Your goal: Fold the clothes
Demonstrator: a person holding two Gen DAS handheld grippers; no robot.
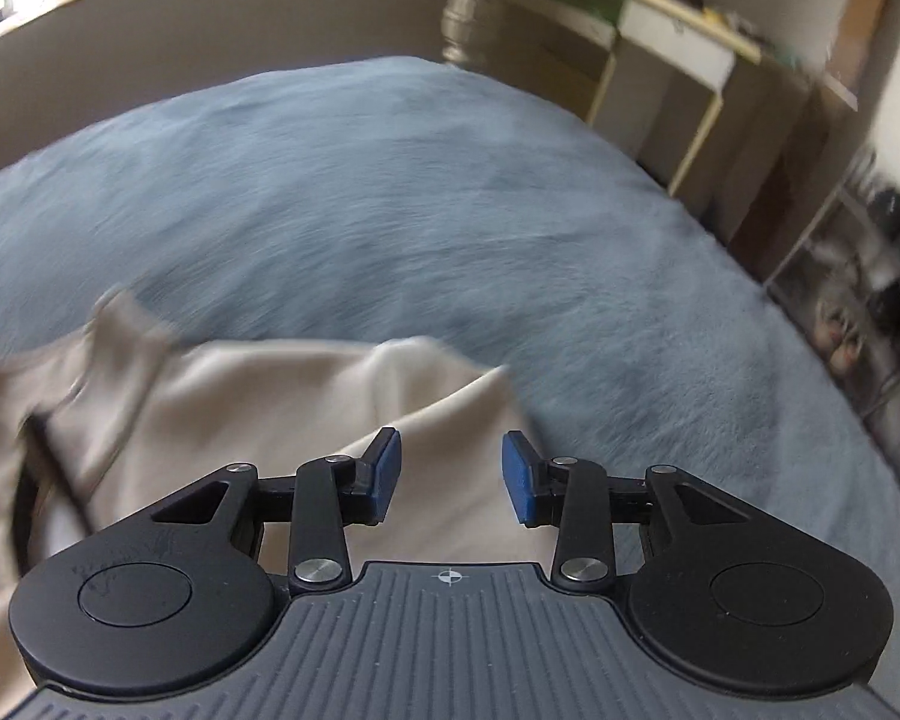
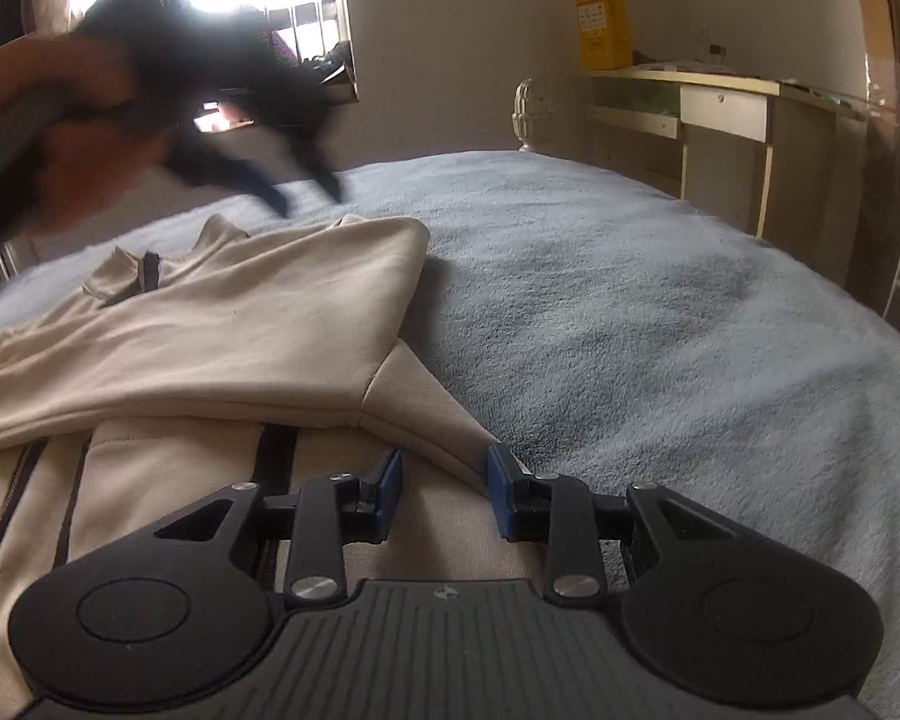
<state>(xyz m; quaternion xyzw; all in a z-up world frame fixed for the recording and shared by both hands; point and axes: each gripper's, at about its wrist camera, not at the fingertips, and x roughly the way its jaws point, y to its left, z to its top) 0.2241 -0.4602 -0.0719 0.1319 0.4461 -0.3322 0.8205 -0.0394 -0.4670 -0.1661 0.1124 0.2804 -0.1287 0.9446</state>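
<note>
Lying on a grey-blue bed cover (image 2: pixel 630 312), a beige zip-up top (image 2: pixel 222 336) is seen below and to the left of both hand-held grippers. In the left wrist view the left hand-held gripper (image 1: pixel 452 477) is held above the garment's right part: blurred beige cloth fills the area to its left and straight ahead of it, while bare bed cover (image 1: pixel 390 198) stretches ahead and to its right. Its blue pads (image 1: pixel 388 471) stand apart, with nothing caught between them; cloth is seen only beneath the gap. In the right wrist view the same left hand-held gripper (image 2: pixel 306 192) is seen blurred at the far left, held in a hand (image 2: pixel 84 168) above the garment's collar end and clear of the cloth.

The right hand-held gripper (image 2: pixel 444 492) is placed over the near right edge of the garment. A sleeve is folded across the body ahead and to its left, and a dark zip line runs down the near left part. A pointed flap of beige cloth reaches toward the gap between the pads (image 2: pixel 501 495), which stand partly open; whether the cloth is touched by them cannot be told, and no grip on it is seen. Farther right, a pale desk (image 2: pixel 726 114) with a yellow box (image 2: pixel 600 30) on it is seen against the wall.
</note>
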